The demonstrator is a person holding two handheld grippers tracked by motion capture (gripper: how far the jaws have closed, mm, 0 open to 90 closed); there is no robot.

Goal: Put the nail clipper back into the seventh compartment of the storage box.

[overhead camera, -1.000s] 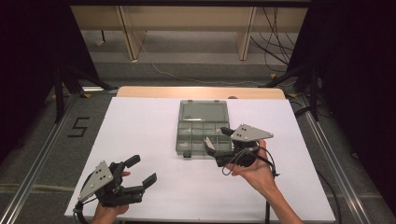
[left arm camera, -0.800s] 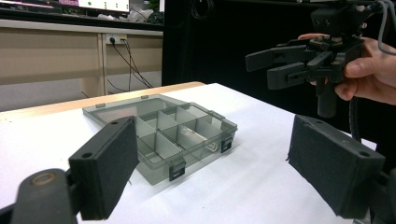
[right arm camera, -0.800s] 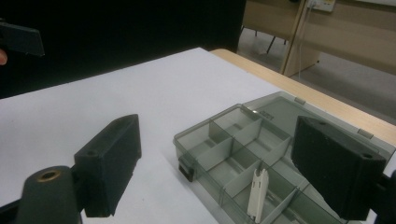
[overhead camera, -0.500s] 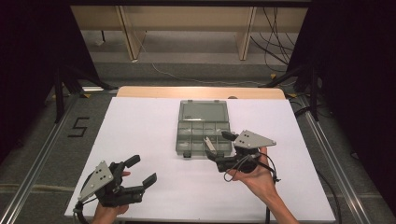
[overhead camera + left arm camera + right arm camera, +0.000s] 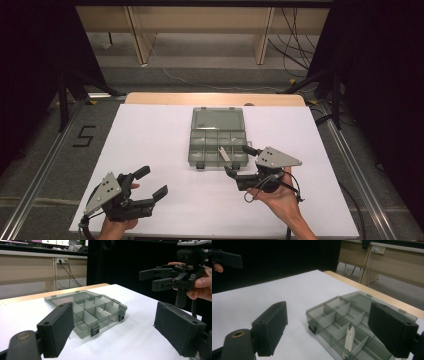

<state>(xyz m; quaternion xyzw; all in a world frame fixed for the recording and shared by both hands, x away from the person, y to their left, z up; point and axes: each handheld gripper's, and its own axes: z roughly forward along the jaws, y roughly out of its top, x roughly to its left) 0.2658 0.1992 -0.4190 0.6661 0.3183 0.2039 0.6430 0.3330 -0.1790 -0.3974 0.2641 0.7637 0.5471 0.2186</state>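
Just ahead of the right gripper (image 5: 239, 160), whose jaws are spread and empty, sits the grey compartment box (image 5: 218, 136), a white clip (image 5: 348, 341) inside; left gripper (image 5: 150, 182) also gapes.

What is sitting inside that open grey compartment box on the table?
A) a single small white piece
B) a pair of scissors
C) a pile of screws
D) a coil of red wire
A: a small white piece stands propped across a divider in the compartment box. It shows in the high view near the box's front right, close to the open right gripper.
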